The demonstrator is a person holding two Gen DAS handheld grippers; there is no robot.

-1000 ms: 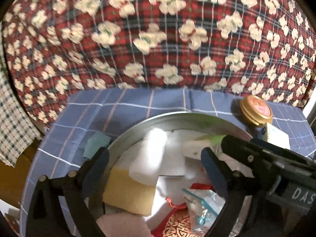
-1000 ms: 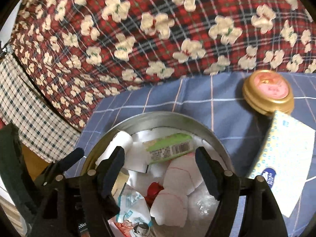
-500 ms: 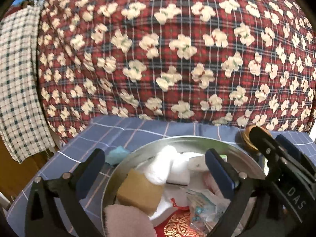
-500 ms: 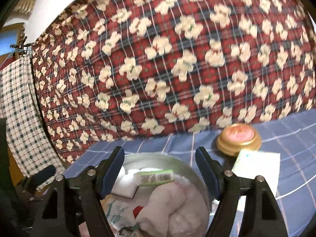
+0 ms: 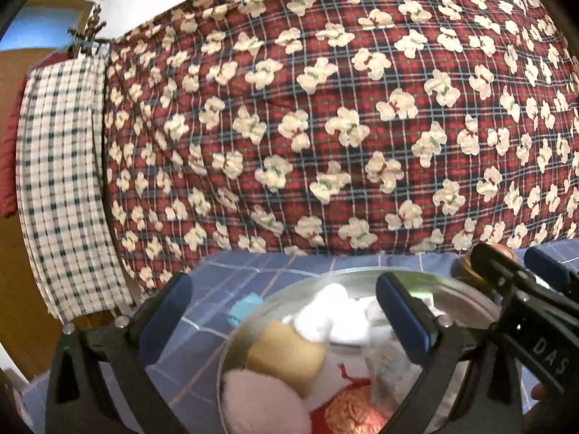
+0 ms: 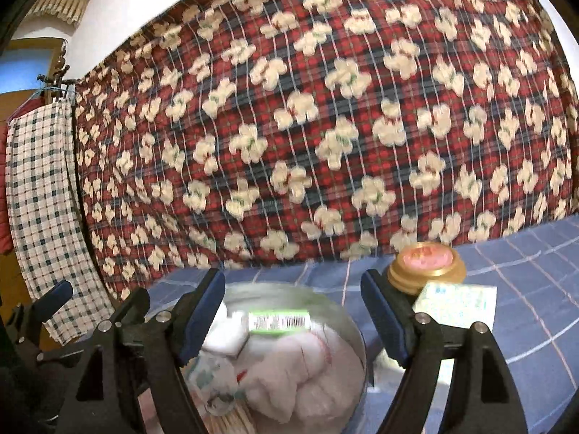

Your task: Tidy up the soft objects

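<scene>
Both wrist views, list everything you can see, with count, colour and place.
metal basin: one, silver, on the blue checked cloth
white towel: one, inside basin, far side
sponge: one, yellow, inside basin
pink pad: one, near rim
green-labelled packet: one, in basin
gold-lidded jar: one, right of basin
tissue pack: one, white, before jar
quilt: red plaid, behind
checked towel: hanging left
left tongs: open, empty
right tongs: opening, empty

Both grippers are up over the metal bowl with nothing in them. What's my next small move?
Probably tip the left gripper down onto the tan sponge: it lies on top in the metal bowl, directly ahead, and both grippers are empty, the right gripper's jaws opening.
</scene>
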